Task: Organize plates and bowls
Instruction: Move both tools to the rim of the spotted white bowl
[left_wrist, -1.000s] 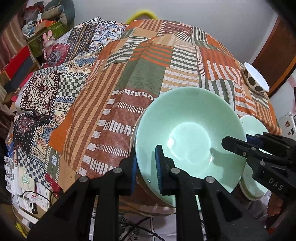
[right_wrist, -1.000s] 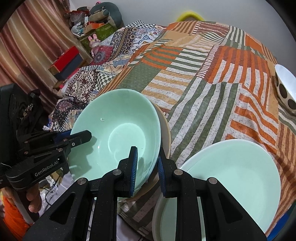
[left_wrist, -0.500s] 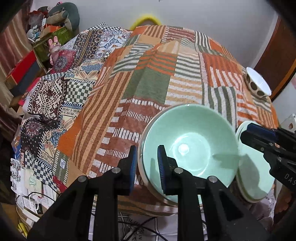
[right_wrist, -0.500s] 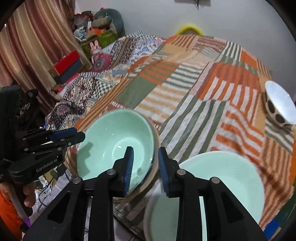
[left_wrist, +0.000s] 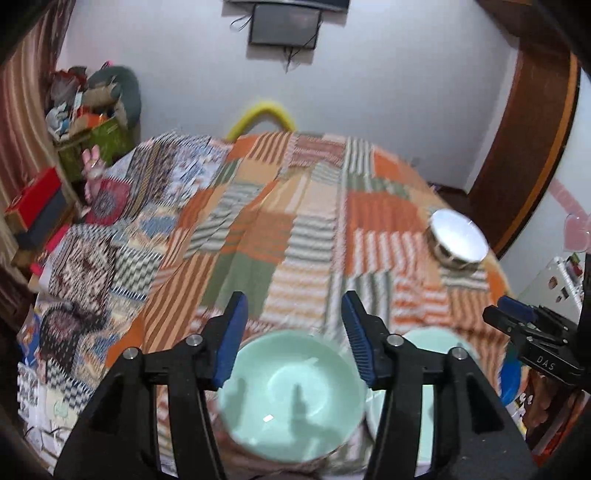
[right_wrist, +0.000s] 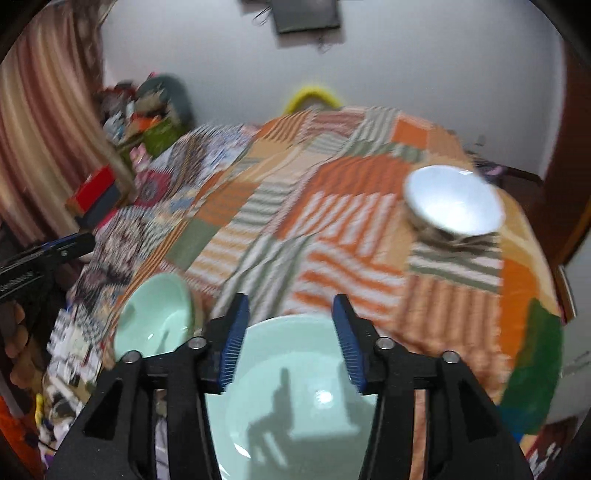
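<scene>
Both the left gripper (left_wrist: 293, 339) and right gripper (right_wrist: 290, 338) have just been opening and stand spread, empty. The green bowl (left_wrist: 291, 397) sits stacked at the table's near edge beside the green plate (right_wrist: 295, 398). The white bowl (right_wrist: 452, 206) at the far right remains to be gathered.

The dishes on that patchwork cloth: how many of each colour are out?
Mint green dishes: 2, the bowl and the wider plate beside it.
White bowl with dark spots on its outside: 1.
Total: 3. A tan rim seems to sit under the green bowl; too blurred to count.

Patchwork bed (left_wrist: 295, 236) with mint bowls (left_wrist: 295, 398), white bowl (left_wrist: 458, 240)
</scene>
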